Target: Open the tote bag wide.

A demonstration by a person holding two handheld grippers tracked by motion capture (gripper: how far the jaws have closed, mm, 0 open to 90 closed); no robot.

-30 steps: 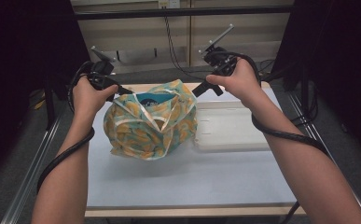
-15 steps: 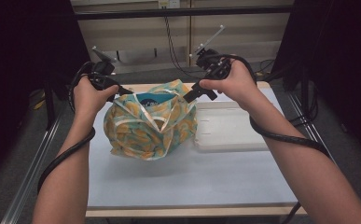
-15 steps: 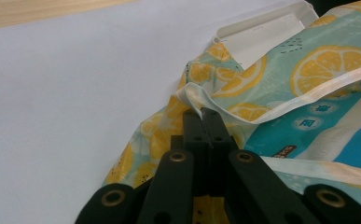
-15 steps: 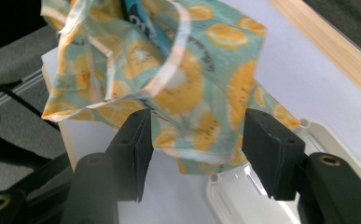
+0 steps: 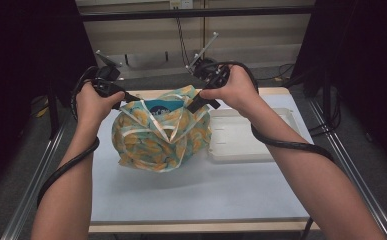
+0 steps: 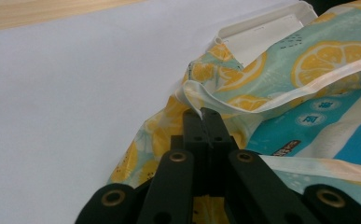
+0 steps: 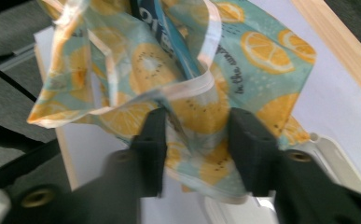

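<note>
While left tongs (image 6: 205, 122) pinch lemon-print bag (image 5: 161, 135) rim, right tongs (image 7: 197, 140), closing, straddle it.

We see a white tray (image 5: 246, 137) lying flat on the right half of the table (image 5: 191, 195), its long side running toward the table's right edge. A pale sheet covers the tabletop, leaving a wooden strip bare along the far and near edges. Behind the table's far edge stands a beige wall panel (image 5: 261, 35) with a dark cable (image 5: 182, 37) hanging down it.
</note>
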